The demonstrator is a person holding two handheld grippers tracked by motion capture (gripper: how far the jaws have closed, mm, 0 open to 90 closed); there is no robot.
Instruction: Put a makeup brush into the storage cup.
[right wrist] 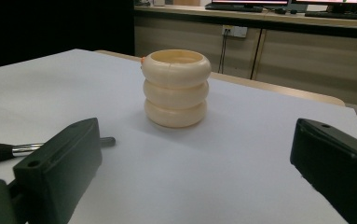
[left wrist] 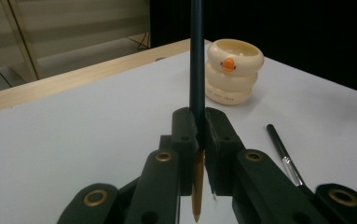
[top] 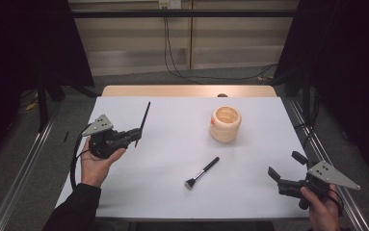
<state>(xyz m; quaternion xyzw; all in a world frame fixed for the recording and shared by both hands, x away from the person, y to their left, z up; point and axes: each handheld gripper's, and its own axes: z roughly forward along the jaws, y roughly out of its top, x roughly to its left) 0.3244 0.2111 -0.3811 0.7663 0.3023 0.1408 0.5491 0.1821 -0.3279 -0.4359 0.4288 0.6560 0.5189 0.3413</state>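
Observation:
A dark pencil (top: 145, 116) with a bare wooden tip is clamped in my left gripper (top: 136, 137), which is shut on it above the table's left side; the shaft rises straight up in the left gripper view (left wrist: 196, 60). A cream ringed pot (top: 225, 124) with an orange duck beak stands upright right of centre (left wrist: 232, 70) (right wrist: 176, 87). A small makeup brush (top: 202, 173) lies flat in front of it (right wrist: 13, 150). My right gripper (top: 285, 168) hovers open near the table's front right corner, nothing between its jaws.
A white mat (top: 172, 163) covers the wooden table (top: 187, 91). Dark curtains hang on both sides, and cables run down the back wall. Metal rails flank the table on the floor.

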